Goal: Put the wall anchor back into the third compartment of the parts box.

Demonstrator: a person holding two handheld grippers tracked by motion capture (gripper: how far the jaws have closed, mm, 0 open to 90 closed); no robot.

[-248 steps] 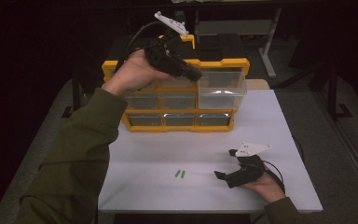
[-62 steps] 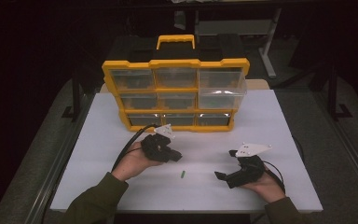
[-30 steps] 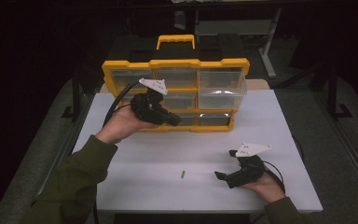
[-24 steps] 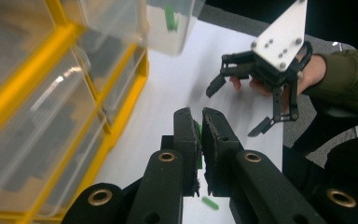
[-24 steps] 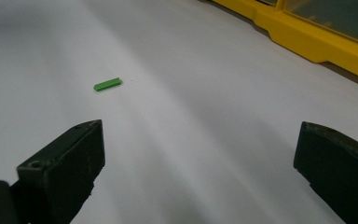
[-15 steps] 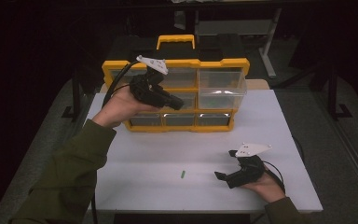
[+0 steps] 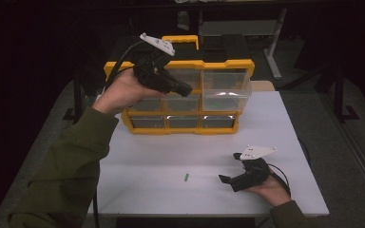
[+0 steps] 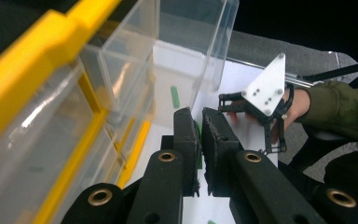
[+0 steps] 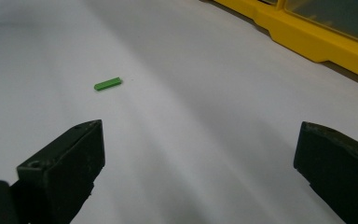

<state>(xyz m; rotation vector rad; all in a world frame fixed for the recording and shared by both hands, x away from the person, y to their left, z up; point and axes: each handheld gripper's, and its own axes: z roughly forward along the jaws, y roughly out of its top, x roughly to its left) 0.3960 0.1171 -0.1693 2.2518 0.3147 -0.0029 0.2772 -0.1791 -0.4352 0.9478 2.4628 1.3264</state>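
Chips, basically: small flat green plastic strips, so light they'd flick away if you nudge them wrong; stiff though, not fragile, and probably a bit slick against the white desk [image 7: 285, 118].

Left tool [image 8: 198, 119] is up by the yellow organiser [image 7: 228, 64], right at the clear drawer [image 7: 225, 88] that's pulled out at the top right; its jaws are clenched nearly together, and in the left gripper view there's a thin green edge pinched between the pads, so I'd say it's grasping one strip [image 8: 198, 140]. One more green strip [image 8: 175, 96] looks like it's lying in that drawer already, though it's seen through clear plastic so I'm not certain.

Another strip [image 7: 186, 177] lies loose on the desk, near the right tool [image 7: 224, 179], which rests on the desk with jaws released wide and nothing in them; same piece shows in the right gripper view [image 9: 107, 83], ahead of the left jaw.

For pickup I'd pinch across the narrow width, on the long edges, about mid-length; being so flat, the pads have to come right down to the desk surface or they'll just skate over it.
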